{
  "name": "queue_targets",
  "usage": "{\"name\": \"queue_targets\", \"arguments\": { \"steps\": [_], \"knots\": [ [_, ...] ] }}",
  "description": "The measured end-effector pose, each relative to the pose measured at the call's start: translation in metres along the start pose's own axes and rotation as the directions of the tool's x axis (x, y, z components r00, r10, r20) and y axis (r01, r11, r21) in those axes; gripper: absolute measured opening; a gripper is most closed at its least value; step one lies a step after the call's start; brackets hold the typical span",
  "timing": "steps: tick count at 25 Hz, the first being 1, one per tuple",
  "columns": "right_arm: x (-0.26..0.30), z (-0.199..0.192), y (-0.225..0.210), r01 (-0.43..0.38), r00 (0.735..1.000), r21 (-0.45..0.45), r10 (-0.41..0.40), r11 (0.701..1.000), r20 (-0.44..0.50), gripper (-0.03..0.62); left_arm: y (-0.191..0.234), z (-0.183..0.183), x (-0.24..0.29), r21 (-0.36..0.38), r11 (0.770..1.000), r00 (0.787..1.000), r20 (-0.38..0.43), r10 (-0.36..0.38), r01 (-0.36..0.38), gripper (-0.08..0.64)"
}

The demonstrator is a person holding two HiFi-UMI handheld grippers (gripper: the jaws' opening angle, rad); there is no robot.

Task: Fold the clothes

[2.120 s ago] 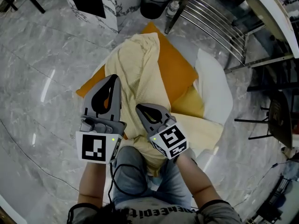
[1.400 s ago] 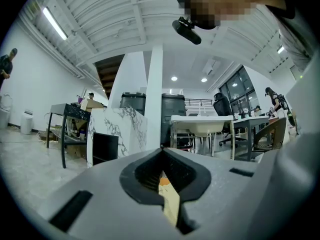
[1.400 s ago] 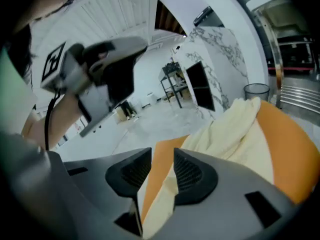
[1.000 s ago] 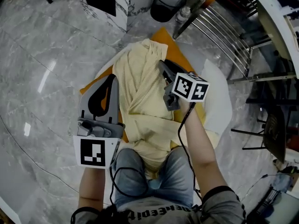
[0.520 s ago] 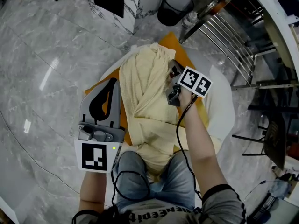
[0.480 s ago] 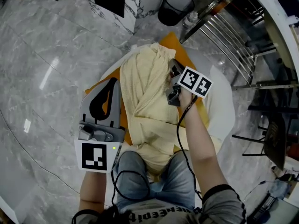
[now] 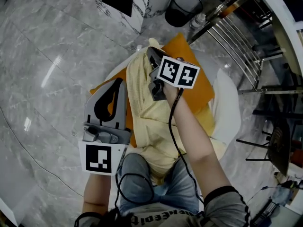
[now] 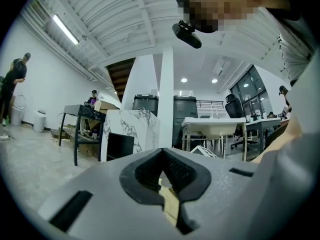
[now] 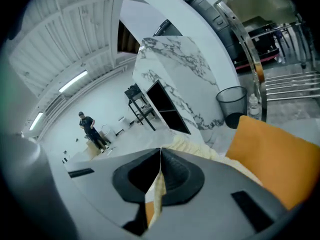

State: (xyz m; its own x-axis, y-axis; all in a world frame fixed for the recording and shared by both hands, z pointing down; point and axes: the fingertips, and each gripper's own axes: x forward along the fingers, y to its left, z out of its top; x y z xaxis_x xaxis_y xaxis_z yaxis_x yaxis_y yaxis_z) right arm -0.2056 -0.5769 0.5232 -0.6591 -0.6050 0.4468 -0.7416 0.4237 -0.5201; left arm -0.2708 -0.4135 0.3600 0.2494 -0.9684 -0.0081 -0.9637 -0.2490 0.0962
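Note:
A pale yellow garment (image 7: 147,122) lies bunched lengthwise over an orange cushion (image 7: 199,86), its near end hanging onto my lap. My right gripper (image 7: 150,53) is over the garment's far end, shut, with a strip of the yellow cloth (image 9: 158,189) pinched between its pads. My left gripper (image 7: 118,82) rests at the garment's left edge, shut on a bit of the same cloth (image 8: 171,204). In the right gripper view the garment's far edge (image 9: 195,146) and the cushion (image 9: 275,154) lie just beyond the jaws.
A black wastebasket (image 7: 182,8) and a bottle (image 7: 199,20) stand beyond the cushion. A marble-patterned cabinet (image 7: 128,4) is at the back left and a metal rack (image 7: 236,37) at the back right. A white pad (image 7: 227,108) lies under the cushion. The floor is grey marble.
The right gripper has swung from the garment's right side up and leftward across it, drawing cloth along, so the garment looks narrower. The left gripper has hardly moved.

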Motion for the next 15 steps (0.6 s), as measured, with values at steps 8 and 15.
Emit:
{"name": "queue_targets", "arguments": {
  "steps": [8, 15],
  "knots": [
    [0.046, -0.051, 0.024, -0.016, 0.995, -0.062, 0.009, 0.998, -0.1, 0.005, 0.015, -0.006, -0.006, 0.012, 1.0, 1.0, 0.009, 0.012, -0.013, 0.003],
    [0.058, -0.076, 0.033, -0.051, 0.99, -0.066, 0.042, 0.997, -0.138, 0.008, 0.022, -0.011, -0.01, 0.015, 1.0, 1.0, -0.007, 0.015, -0.015, 0.003]
  ]
}}
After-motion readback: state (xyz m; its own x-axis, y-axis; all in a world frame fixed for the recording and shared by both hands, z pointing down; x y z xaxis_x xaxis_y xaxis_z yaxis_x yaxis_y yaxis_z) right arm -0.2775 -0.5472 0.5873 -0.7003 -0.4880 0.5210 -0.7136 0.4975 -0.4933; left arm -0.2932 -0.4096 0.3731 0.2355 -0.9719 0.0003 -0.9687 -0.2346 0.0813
